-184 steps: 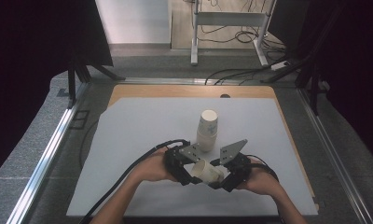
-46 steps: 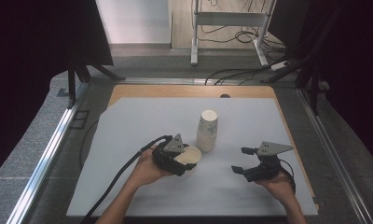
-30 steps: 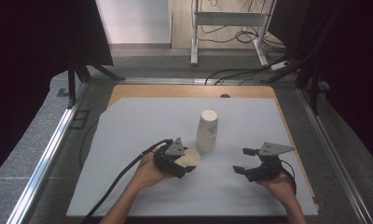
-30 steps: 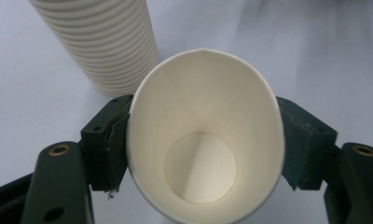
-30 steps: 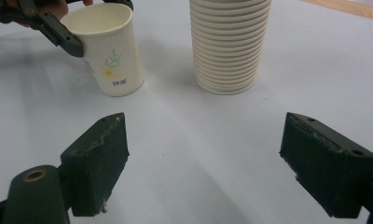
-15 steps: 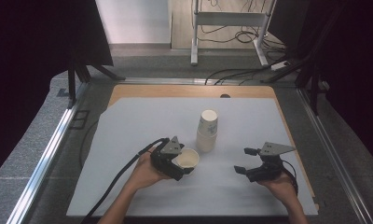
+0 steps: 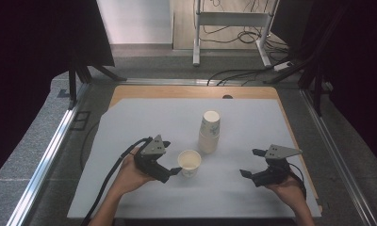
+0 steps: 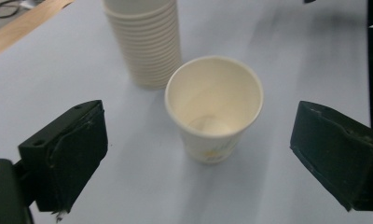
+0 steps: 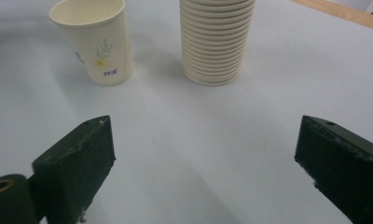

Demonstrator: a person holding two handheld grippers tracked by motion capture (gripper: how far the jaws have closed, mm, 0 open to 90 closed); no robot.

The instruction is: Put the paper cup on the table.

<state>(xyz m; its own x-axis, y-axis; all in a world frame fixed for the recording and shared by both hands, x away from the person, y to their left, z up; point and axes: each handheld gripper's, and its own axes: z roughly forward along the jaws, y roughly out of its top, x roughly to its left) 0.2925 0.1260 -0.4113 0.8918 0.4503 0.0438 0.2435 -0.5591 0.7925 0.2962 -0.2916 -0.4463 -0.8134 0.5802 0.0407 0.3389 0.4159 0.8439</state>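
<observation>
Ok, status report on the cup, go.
Left gripper jaws just opened, clear of single cup. Cup upright on white sheet, beside the cup stack. Right gripper open, empty, off to the side. Nothing in the way.

A pale grey sheet (image 7: 144, 117) is covering the wooden surface (image 7: 177, 91). Grey carpet floor (image 7: 31, 141) is surrounding it. Black curtains (image 7: 31, 33) are hanging at both sides. Cables (image 7: 233, 35) are lying beyond a white metal frame (image 7: 231, 19).

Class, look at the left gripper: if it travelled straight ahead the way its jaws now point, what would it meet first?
Most likely the single paper cup, standing upright on the table between the open jaws of the left gripper. The stack of cups stands farther on, slightly to one side.
</observation>
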